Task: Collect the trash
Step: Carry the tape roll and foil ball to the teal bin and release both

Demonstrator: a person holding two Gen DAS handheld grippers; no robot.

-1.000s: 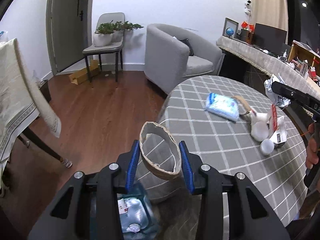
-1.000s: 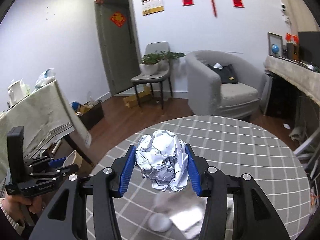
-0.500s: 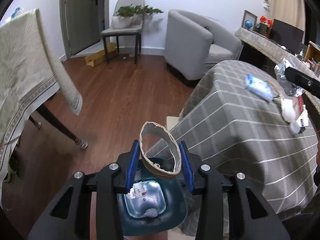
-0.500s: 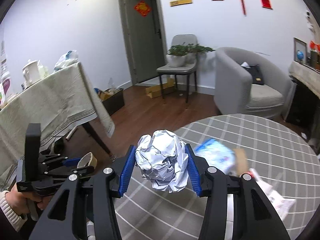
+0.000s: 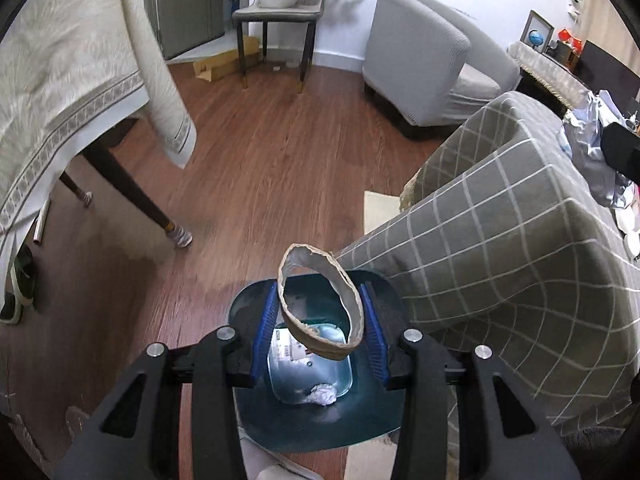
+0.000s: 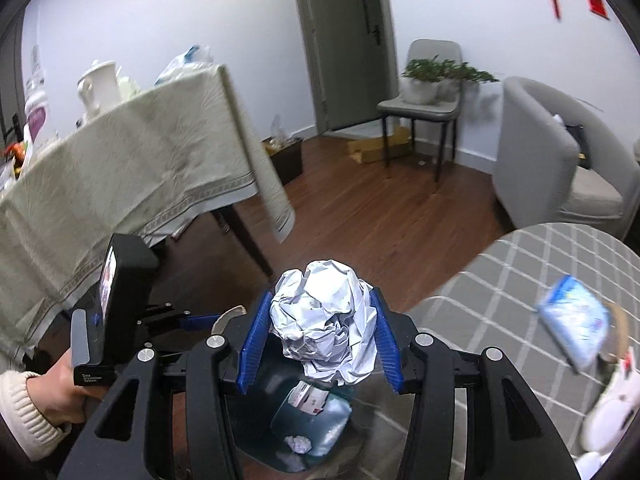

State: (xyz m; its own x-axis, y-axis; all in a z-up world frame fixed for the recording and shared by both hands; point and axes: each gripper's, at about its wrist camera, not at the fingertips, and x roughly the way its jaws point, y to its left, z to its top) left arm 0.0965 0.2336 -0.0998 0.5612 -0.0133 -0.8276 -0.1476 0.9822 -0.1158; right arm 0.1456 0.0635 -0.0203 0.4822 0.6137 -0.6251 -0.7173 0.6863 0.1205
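Note:
My left gripper (image 5: 320, 322) is shut on a flattened cardboard ring (image 5: 320, 308) and holds it directly above a dark teal trash bin (image 5: 360, 428) on the floor. The bin holds a label scrap and a small paper wad (image 5: 323, 395). My right gripper (image 6: 316, 344) is shut on a crumpled white paper ball (image 6: 324, 320), also above the bin (image 6: 308, 420). The left gripper (image 6: 200, 320) shows at the left in the right wrist view. More trash lies on the round table: a blue packet (image 6: 576, 320) and white items (image 6: 612, 408).
The round table with the grey checked cloth (image 5: 520, 260) stands right beside the bin. A table with a beige cloth (image 5: 60, 80) and dark legs is at the left. A grey armchair (image 5: 424, 56) and a chair with a plant (image 5: 288, 8) stand at the back across wooden floor.
Both grippers have swung from over the round table down and left to above the trash bin, still holding the ring and the paper ball.

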